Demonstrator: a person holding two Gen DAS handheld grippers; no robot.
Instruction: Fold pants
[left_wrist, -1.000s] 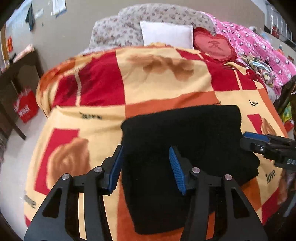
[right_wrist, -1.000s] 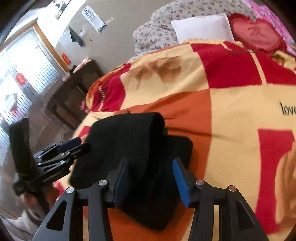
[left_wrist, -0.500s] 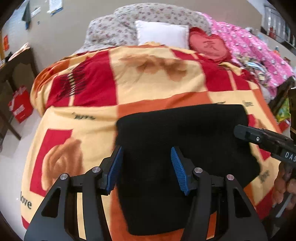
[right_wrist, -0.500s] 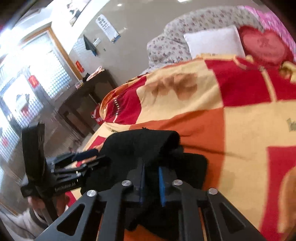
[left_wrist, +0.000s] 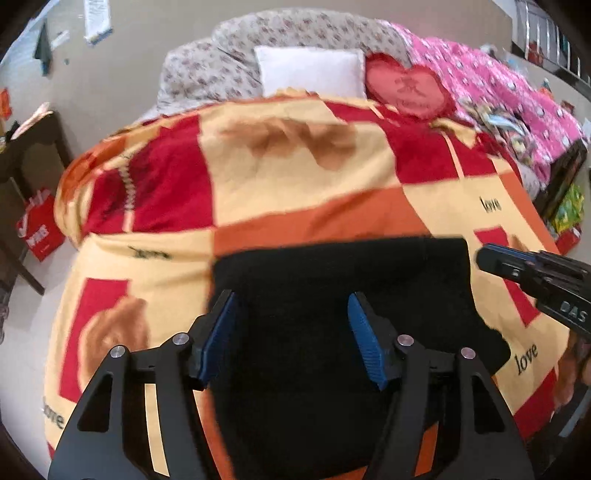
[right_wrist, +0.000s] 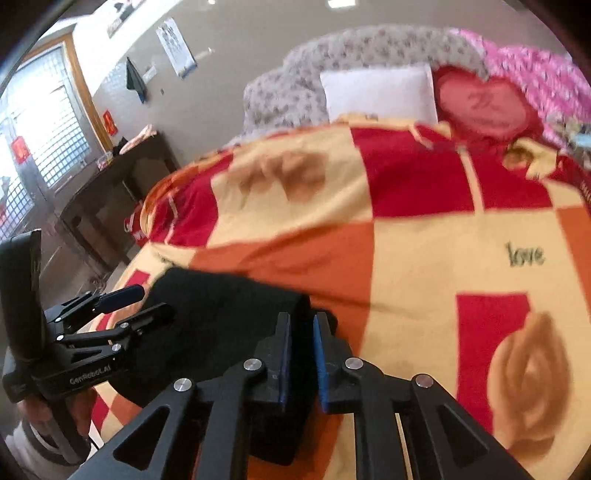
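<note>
Looking down the left wrist view: the left gripper hangs over the black folded pants on the bed blanket, its jaws just opened wider, nothing pinched between. The pants' long axis runs across the frame, near edge under the gripper, far edge toward the white pillow. The right gripper sits at the pants' right corner.

Right wrist view: the right gripper, narrowly parted, has a raised fold of the pants between its pads. Bare blanket lies toward the pillow.
</note>
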